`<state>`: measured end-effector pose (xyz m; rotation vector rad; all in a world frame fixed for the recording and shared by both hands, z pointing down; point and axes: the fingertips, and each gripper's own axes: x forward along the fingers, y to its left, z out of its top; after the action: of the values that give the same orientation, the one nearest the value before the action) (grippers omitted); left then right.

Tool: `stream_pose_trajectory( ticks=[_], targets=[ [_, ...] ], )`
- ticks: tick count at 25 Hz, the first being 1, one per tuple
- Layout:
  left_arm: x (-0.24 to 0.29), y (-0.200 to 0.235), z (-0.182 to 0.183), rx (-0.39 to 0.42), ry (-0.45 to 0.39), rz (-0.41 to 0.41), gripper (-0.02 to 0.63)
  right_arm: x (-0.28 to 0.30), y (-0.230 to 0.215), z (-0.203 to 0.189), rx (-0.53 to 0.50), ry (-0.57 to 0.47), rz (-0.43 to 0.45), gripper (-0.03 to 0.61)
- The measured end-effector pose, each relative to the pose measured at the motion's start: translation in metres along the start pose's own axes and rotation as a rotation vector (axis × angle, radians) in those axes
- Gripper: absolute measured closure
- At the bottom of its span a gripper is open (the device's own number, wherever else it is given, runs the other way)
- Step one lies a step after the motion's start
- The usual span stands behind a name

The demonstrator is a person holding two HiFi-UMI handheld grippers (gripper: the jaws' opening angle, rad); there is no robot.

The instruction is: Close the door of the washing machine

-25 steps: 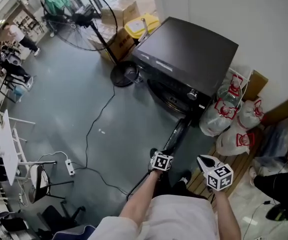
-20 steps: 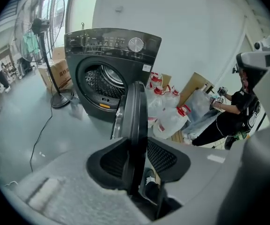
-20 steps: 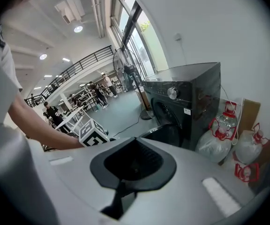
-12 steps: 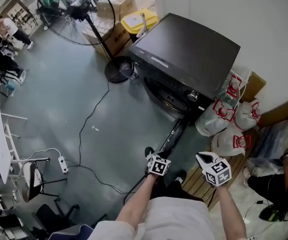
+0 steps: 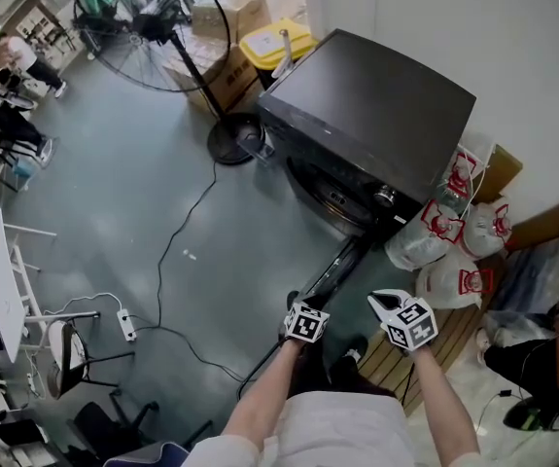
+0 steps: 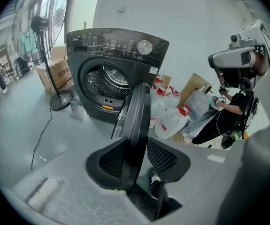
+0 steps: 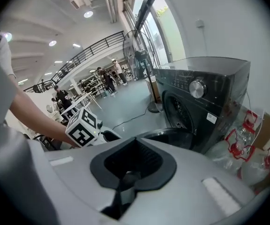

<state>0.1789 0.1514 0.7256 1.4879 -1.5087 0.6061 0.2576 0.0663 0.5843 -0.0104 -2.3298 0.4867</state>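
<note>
A dark front-loading washing machine (image 5: 376, 105) stands against the white wall, and its drum opening (image 6: 107, 81) is uncovered. Its round door (image 5: 335, 266) is swung wide out towards me. My left gripper (image 5: 296, 306) sits at the door's outer edge. In the left gripper view the door rim (image 6: 137, 121) runs between the two black pads (image 6: 111, 161), and the left gripper (image 6: 137, 161) is shut on it. My right gripper (image 5: 383, 305) hovers just to the right of the door, shut with nothing in it (image 7: 127, 175). The machine (image 7: 200, 102) and the door (image 7: 172, 137) lie ahead of it.
A standing fan (image 5: 153, 27) with a round base (image 5: 232, 144) stands left of the machine, and its cable (image 5: 177, 251) trails over the grey floor. Cardboard boxes and a yellow bin (image 5: 279, 42) stand behind. White plastic bags (image 5: 444, 236) and a wooden pallet (image 5: 396, 358) are at the right, where a person (image 5: 532, 358) sits.
My right gripper has drifted left and lower, closer to the left one. The left gripper stays at the door's outer edge. The door still stands wide open.
</note>
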Motion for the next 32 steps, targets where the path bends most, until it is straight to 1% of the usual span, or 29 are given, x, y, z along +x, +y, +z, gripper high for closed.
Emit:
stream_pose_trajectory(
  ticks=[8, 13, 16, 21, 26, 28, 30, 32],
  targets=[
    [-0.002, 0.037, 0.011, 0.022, -0.005, 0.019, 0.474, 0.039, 0.007, 0.008, 0.01, 0.03, 0.011, 0.575],
    [-0.002, 0.053, 0.018, 0.043, 0.001, 0.016, 0.469, 0.056, 0.004, 0.022, -0.072, 0.067, -0.001, 0.575],
    [0.001, 0.061, 0.019, 0.06, -0.009, 0.0, 0.469, 0.07, 0.002, 0.03, -0.122, 0.1, -0.001, 0.575],
    [0.0, 0.074, 0.024, 0.087, -0.008, -0.033, 0.468, 0.095, -0.003, 0.04, -0.179, 0.154, 0.015, 0.575],
    [0.003, 0.089, 0.034, 0.114, -0.007, -0.042, 0.466, 0.122, -0.009, 0.047, -0.232, 0.202, 0.055, 0.575],
    [0.003, 0.095, 0.038, 0.116, -0.003, -0.047, 0.463, 0.134, -0.013, 0.052, -0.252, 0.218, 0.065, 0.558],
    [0.003, 0.099, 0.042, 0.124, -0.001, -0.059, 0.463, 0.146, -0.015, 0.054, -0.287, 0.245, 0.069, 0.552],
    [0.003, 0.103, 0.045, 0.137, -0.002, -0.074, 0.463, 0.158, -0.015, 0.048, -0.339, 0.296, 0.075, 0.545]
  ],
)
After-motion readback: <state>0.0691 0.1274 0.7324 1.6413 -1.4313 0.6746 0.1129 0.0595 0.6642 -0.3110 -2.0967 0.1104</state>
